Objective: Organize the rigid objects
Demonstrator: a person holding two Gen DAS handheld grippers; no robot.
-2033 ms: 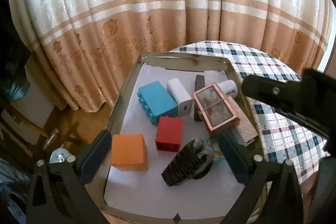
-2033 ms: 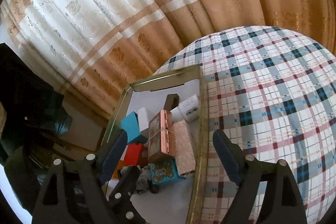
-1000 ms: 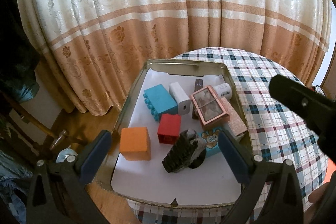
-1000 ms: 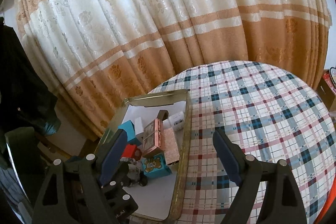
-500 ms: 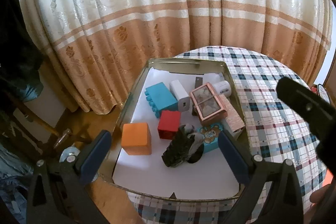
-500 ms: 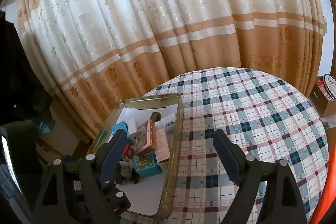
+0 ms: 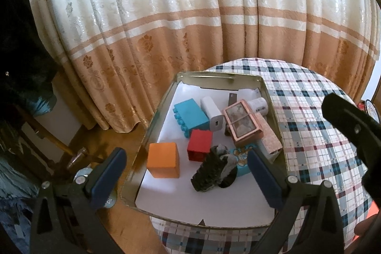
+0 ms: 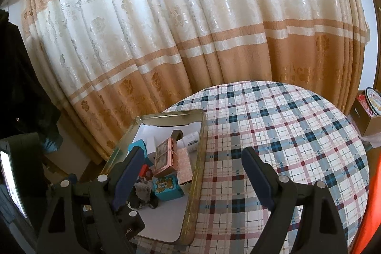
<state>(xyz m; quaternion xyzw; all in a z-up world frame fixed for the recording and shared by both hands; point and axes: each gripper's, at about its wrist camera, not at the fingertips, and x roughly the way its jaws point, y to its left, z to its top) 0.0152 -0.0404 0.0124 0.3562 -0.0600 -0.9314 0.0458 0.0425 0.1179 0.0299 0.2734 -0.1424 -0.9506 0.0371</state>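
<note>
A gold metal tray (image 7: pixel 152 125) (image 8: pixel 198 158) lined with white paper sits at the left edge of a round plaid table (image 8: pixel 273 135). Inside lie an orange cube (image 7: pixel 163 160), a red block (image 7: pixel 199 148), a blue brick (image 7: pixel 189 114), a white charger (image 7: pixel 212 113), a pink-framed box (image 7: pixel 241 122) (image 8: pixel 164 156), a small white bottle (image 7: pixel 258 104), a teal bear box (image 8: pixel 165 186) and a dark lumpy object (image 7: pixel 213 169). My left gripper (image 7: pixel 188 164) hangs open above the tray's near half, holding nothing. My right gripper (image 8: pixel 190 164) is open over the tray's right rim, also empty.
A cream and tan curtain (image 7: pixel 190 23) hangs close behind the table. Dark wooden furniture (image 7: pixel 35 130) and floor lie left of the tray. A cardboard box with a round tin (image 8: pixel 371 111) stands at the far right. The right gripper's black body (image 7: pixel 352 127) crosses the left wrist view.
Both grippers have pulled back and up from the tray, so it looks smaller and more of the table and curtain shows. Nothing in the tray moved.
</note>
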